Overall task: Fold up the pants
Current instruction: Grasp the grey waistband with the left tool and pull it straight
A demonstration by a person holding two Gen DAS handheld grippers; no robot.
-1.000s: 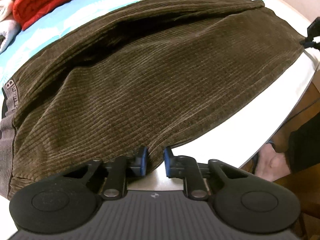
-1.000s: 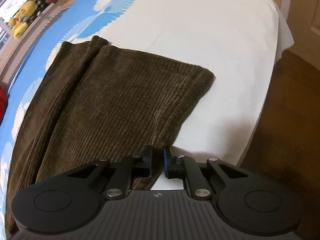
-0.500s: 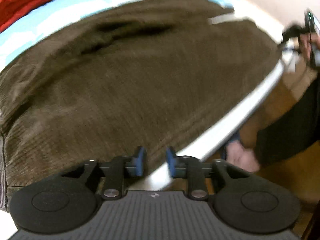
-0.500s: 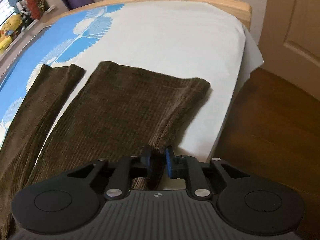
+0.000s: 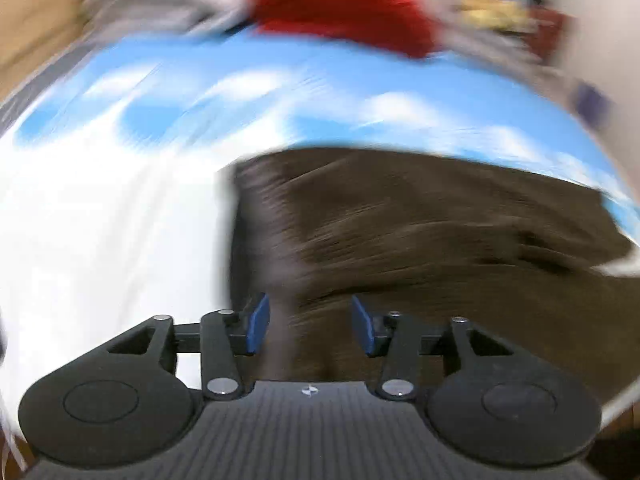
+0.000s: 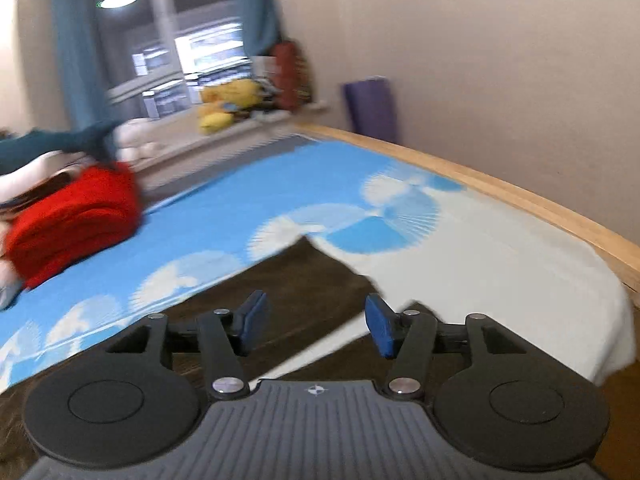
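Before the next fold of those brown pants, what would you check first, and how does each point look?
1. Left claw free of cloth: ok, its jaws are opening and the pads press nothing.
2. Right claw free: ok, also opening.
3. Brown corduroy pants lying on the blue and white bedsheet: ok.
4. Pants smooth: cannot tell, the picture is blurred.
5. Red folded cloth away from the pants: ok.

left wrist view steeply down, close over pants (image 5: 440, 240); right wrist view shallower, across the same bed (image 6: 280, 200)
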